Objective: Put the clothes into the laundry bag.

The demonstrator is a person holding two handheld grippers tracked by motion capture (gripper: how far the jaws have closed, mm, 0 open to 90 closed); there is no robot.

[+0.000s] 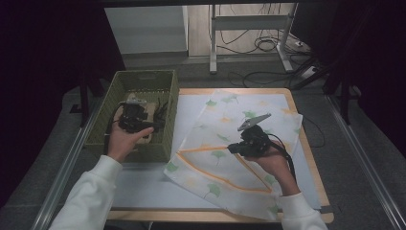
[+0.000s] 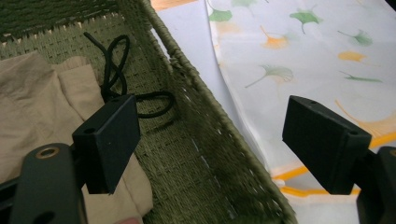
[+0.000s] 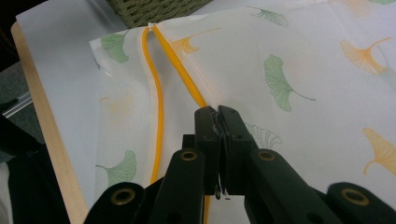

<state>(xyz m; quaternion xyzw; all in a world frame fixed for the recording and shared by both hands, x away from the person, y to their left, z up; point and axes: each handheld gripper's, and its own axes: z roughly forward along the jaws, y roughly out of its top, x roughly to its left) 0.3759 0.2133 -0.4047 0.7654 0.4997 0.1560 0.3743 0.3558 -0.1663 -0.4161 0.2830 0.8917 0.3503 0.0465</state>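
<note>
Green wicker, beige cloth, and a white bag strewn with ginkgo leaves

The right gripper (image 3: 218, 112) is black, its jaws closed on the orange zip edge of a white mesh bag (image 3: 299, 56) printed with green and orange ginkgo leaves; an orange band runs away from its tips toward the bag's corner. The left gripper (image 2: 210, 144) is black too, its jaws wide apart; behind its left jaw lies beige cloth (image 2: 32, 107) with a black cord (image 2: 114, 70) looped on it, all inside an olive-green woven basket (image 2: 196, 140). Under the bag lies a pale bluish-white mat (image 1: 143, 187) on a light wooden table (image 1: 313, 163).
</note>
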